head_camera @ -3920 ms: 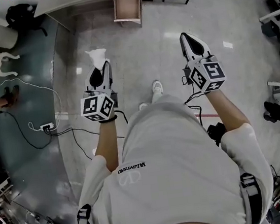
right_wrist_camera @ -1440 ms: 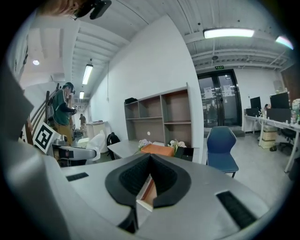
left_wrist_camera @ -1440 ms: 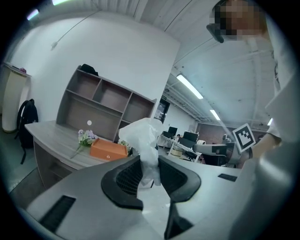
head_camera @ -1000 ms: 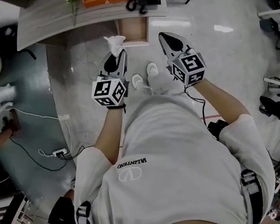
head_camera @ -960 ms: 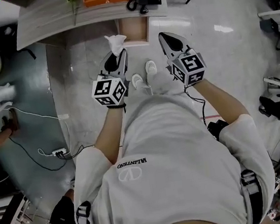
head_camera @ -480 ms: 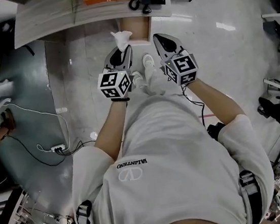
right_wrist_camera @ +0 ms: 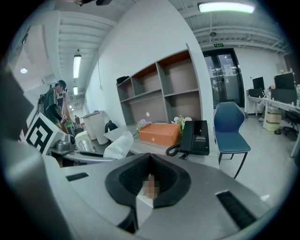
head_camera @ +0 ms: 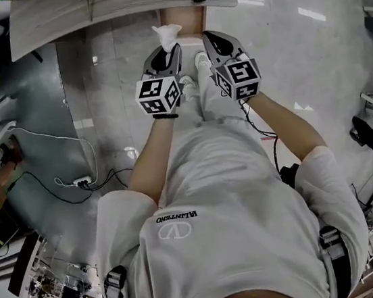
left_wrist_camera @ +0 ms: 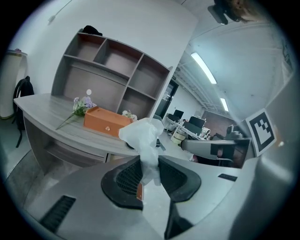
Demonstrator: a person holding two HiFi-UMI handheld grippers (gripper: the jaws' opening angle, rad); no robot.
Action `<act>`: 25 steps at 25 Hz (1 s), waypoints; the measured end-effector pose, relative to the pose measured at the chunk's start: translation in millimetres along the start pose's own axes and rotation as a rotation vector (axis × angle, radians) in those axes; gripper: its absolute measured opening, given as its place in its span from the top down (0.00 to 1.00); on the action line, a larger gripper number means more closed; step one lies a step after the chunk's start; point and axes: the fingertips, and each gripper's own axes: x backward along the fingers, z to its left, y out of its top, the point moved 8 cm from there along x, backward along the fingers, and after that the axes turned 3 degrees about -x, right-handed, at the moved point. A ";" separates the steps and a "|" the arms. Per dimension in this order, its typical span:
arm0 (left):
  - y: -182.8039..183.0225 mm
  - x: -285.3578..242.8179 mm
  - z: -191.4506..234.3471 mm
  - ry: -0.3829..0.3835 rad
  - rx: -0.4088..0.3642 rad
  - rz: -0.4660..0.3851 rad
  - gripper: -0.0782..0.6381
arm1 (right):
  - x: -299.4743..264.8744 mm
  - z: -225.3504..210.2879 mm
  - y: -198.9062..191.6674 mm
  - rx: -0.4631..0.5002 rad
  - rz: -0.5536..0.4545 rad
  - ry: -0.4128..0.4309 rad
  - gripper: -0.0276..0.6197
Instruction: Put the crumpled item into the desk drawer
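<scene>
Grey polished floor (head_camera: 282, 44) fills the head view, with a pale wood-grain worktop (head_camera: 74, 16) running along the top edge and an open drawer (head_camera: 194, 22) showing brown beneath it. Now the crumpled item (left_wrist_camera: 143, 138): white, thin and wrinkled, it is pinched at its narrow end between the black fingers (left_wrist_camera: 126, 180) of the left gripper (head_camera: 168, 53). They are clamped on it. Its long axis runs straight on from them, the bunched wide end leading past the tips, away from the person and toward the desk. From above, that wide end overlaps the drawer's near left corner; whether it is over the opening, I cannot tell.

Just beside it to the right is the right gripper (head_camera: 209, 38), level with the left. Its fingers are drawn together with nothing between them, nose aimed at the same drawer front. White shoes (head_camera: 199, 60) show between the two grippers.

Out on the worktop sit an orange box (left_wrist_camera: 105, 123), a small spray of flowers (left_wrist_camera: 80, 105) to its left and a black desk phone (right_wrist_camera: 197, 137) to its right. Behind rises an open shelf unit (left_wrist_camera: 112, 65) against a white wall. A blue chair (right_wrist_camera: 230, 129) stands off to the right, and white and black cables (head_camera: 75, 183) trail across the floor on the left.
</scene>
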 end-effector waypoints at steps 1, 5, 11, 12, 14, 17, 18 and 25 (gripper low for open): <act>-2.8 -4.5 1.7 0.002 0.000 0.007 0.76 | -4.0 -2.5 -2.8 -0.002 0.005 -0.001 0.96; -16.2 -25.3 9.7 0.011 0.007 0.033 0.76 | -22.4 -13.0 -18.8 -0.012 0.033 0.000 0.96; -31.7 -52.8 21.2 0.025 0.023 0.068 0.76 | -47.2 -26.2 -40.8 -0.026 0.057 -0.015 0.96; -33.6 -56.1 23.2 0.026 0.028 0.071 0.76 | -51.4 -28.5 -43.1 -0.033 0.059 -0.020 0.96; -38.3 -63.1 26.5 0.028 0.034 0.075 0.76 | -59.6 -33.4 -47.4 -0.042 0.061 -0.027 0.96; -47.2 -74.8 29.8 0.034 0.047 0.085 0.76 | -70.3 -42.9 -53.2 -0.042 0.065 -0.030 0.96; -50.5 -78.4 30.8 0.037 0.053 0.090 0.76 | -73.4 -46.2 -55.6 -0.044 0.070 -0.031 0.96; -86.0 -104.5 49.0 0.056 0.085 0.123 0.76 | -100.0 -58.2 -85.6 -0.072 0.100 -0.007 0.96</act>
